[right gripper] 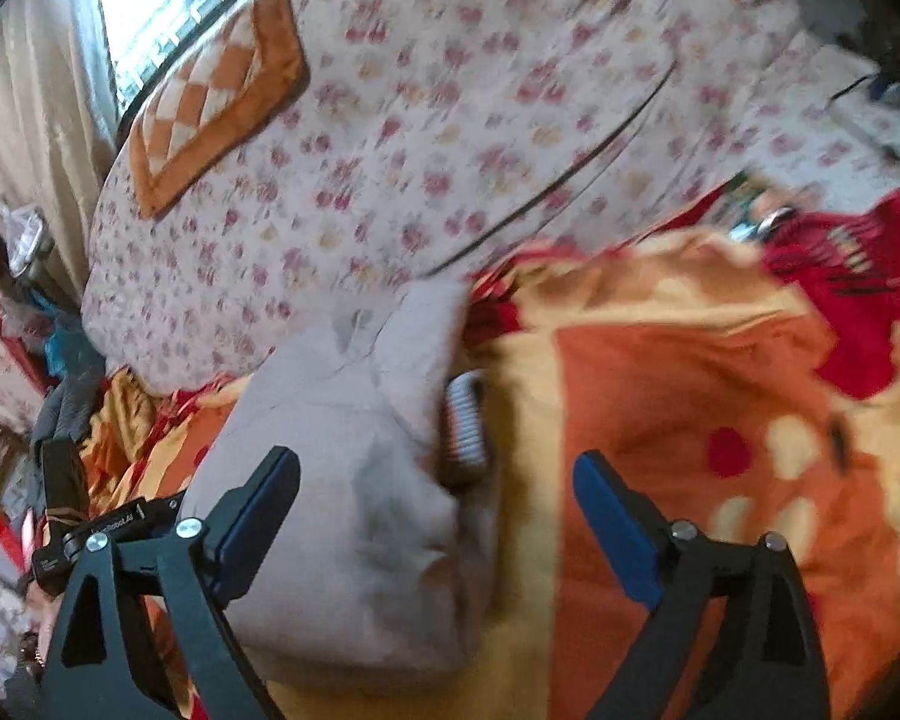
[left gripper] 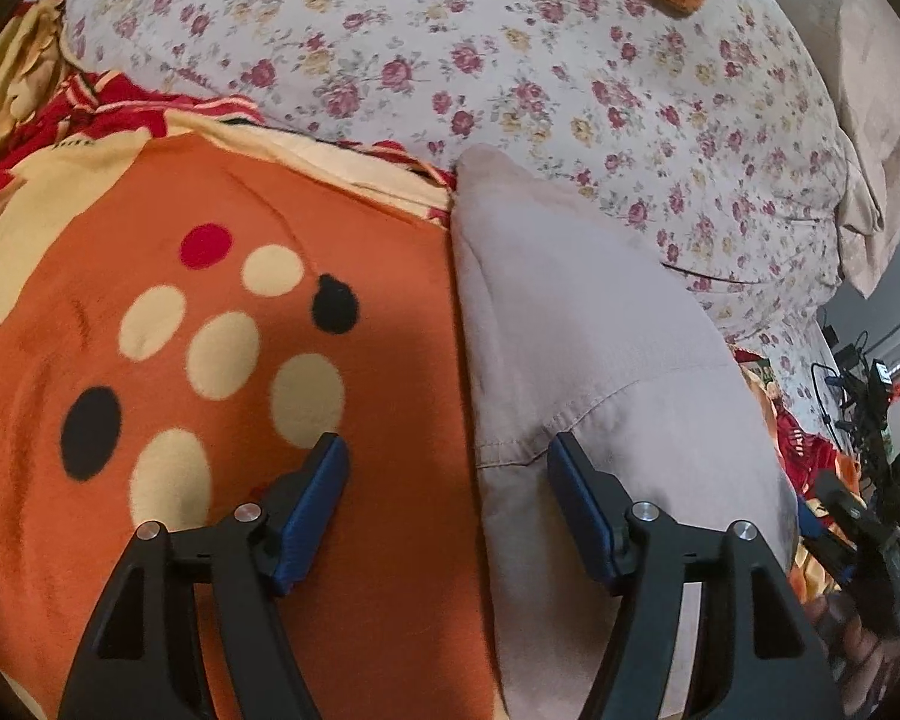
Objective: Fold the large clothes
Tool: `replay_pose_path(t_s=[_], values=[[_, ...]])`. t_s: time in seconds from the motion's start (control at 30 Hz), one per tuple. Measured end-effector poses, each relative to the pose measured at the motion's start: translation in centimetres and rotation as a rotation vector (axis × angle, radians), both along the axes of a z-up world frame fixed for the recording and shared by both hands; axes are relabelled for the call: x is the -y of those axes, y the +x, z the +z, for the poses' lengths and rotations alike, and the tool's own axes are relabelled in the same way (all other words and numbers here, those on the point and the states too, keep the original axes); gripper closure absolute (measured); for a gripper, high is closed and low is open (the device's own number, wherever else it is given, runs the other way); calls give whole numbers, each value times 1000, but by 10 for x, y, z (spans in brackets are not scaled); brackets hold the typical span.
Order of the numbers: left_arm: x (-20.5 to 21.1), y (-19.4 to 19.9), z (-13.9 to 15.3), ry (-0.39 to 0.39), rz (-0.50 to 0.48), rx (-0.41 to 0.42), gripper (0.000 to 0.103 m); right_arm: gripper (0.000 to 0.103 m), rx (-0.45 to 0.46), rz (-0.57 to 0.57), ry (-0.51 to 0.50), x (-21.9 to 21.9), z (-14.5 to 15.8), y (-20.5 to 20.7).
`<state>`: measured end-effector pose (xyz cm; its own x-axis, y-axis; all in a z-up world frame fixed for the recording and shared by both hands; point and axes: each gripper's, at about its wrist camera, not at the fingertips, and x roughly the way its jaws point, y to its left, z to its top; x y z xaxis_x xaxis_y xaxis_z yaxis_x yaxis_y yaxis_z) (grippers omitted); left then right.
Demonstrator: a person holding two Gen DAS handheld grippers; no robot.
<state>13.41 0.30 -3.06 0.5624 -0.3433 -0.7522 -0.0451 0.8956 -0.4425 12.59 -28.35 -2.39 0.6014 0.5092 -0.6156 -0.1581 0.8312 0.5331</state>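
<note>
A white bed sheet printed with small red and yellow roses [left gripper: 510, 60] fills the far half of my left wrist view, with an orange and white checked cushion [right gripper: 210, 96] lying on it at the far edge, below a bright window in the right wrist view. Nearer to me spreads an orange blanket with cream, red and black dots [left gripper: 210, 330], its cream and red border bunched up at the far left. On that blanket, along its right side as my left camera sees it, lies the pale pinkish-grey folded garment [left gripper: 582, 360], a stitched seam running across its near part; its far corner touches the flowered sheet. My left gripper [left gripper: 450, 474] hangs over the line where garment and blanket meet, jaws moderately apart, the left blue pad [left gripper: 315, 510] over the orange cloth, the right pad over the garment, nothing pinched between them. In the blurred right wrist view my right gripper [right gripper: 435, 492] stands wide, its jaws clear of the cloth, spanning the garment's edge and a small dark ribbed object [right gripper: 465, 432] beside it that I cannot identify. A cluttered floor shows at that view's far left
</note>
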Motion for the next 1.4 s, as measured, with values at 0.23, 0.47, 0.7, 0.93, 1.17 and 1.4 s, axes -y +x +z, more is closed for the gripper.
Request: replay_pose_path(t_s=[0.23, 0.47, 0.7, 0.93, 1.17, 1.4], values=[[15, 5, 4, -46, -96, 44, 47, 8, -188, 115, 97, -18, -45, 33], [29, 11, -11, -160, -200, -38, 43, 14, -197, 226, 148, -35, -51, 38], [22, 2, 12, -79, -199, 58, 95, 24, -173, 262, 211, -59, -48, 33], [-18, -19, 39, 37, -88, 92, 97, 37, -167, 357, 321, -108, -41, 24], [-40, -21, 19, 75, -27, 3, 81, 38, -133, 372, 234, -140, -42, 14], [-37, -36, 30, 198, 22, 39, 62, 35, -199, 228, 300, -91, -31, -1]])
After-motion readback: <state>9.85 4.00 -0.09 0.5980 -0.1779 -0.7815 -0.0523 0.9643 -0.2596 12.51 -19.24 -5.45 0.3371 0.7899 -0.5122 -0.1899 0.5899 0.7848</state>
